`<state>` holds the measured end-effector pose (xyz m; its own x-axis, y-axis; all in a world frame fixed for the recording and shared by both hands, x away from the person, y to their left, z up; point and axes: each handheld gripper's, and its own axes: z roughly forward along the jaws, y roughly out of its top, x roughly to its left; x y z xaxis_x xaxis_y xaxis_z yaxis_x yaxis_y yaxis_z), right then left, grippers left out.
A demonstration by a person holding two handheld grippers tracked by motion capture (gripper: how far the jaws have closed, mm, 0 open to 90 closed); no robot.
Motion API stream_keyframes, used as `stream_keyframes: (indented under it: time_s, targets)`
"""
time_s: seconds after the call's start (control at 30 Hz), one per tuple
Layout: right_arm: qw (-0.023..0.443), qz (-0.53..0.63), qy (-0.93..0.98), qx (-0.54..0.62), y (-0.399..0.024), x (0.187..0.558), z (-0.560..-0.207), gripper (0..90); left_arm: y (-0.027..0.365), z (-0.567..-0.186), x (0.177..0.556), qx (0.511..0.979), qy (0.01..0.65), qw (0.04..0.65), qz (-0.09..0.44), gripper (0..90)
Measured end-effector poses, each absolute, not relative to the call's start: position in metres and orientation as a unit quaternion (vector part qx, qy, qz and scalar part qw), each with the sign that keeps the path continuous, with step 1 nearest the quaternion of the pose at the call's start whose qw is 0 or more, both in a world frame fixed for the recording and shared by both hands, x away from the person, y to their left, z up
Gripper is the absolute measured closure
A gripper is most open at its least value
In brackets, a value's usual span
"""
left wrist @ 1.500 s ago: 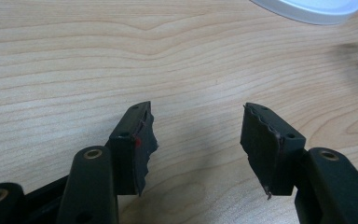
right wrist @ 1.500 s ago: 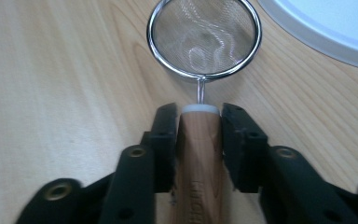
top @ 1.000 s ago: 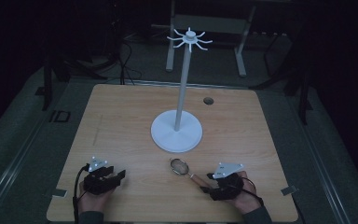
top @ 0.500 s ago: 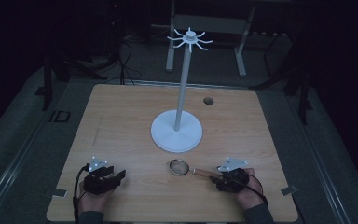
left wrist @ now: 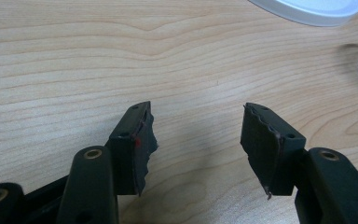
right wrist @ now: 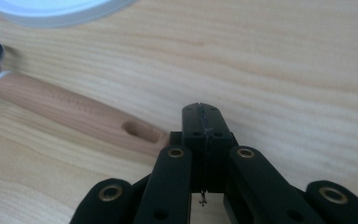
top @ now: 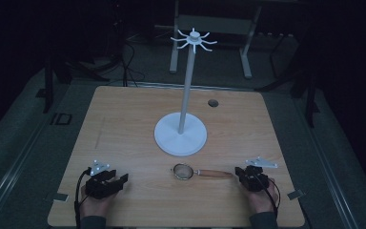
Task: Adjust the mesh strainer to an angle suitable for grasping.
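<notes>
Small strainer (top: 184, 171) on table (top: 124, 124), handle end just beside right gripper (right wrist: 200, 112) clenched empty jaws, left gripper (left wrist: 196, 135) jaws released

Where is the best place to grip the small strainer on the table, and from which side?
Probably the wooden handle of the strainer: it lies flat, pointing toward the right gripper, with bare table around it. Approach from that side, jaws straddling the handle; the round mesh bowl looks awkward to pinch.

The high view looks forward and down from above the table's (top: 124, 119) near edge, taking in the whole top. Each gripper view sits low and close over the wood, looking along its own jaws toward the far edge. All three share the white stand base (top: 180, 138) and the strainer (top: 184, 171)
</notes>
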<state>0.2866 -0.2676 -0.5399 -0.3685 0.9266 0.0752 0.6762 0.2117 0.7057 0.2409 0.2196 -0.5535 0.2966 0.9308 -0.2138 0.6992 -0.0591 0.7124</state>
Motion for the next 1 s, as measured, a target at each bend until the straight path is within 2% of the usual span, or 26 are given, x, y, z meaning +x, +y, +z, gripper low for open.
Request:
stream_keyframes:
  time_s: [0.27,0.67,0.8,1.0]
  targets:
    - [0.174,0.331,0.763,0.527,-0.255,0.288,-0.545,90.0,0.219,-0.554,0.241,0.713,0.572,0.375,0.154,43.8]
    - [0.150,0.368,0.789,0.469,-0.197,0.302,-0.555,88.9,0.218,-0.554,0.242,0.714,0.571,0.375,0.153,43.8]
    - [0.158,0.385,0.789,0.452,-0.195,0.299,-0.552,87.0,0.218,-0.554,0.242,0.715,0.570,0.374,0.153,43.8]
    - [0.166,0.416,0.761,0.469,-0.215,0.300,-0.541,84.7,0.217,-0.554,0.242,0.715,0.569,0.376,0.154,43.8]
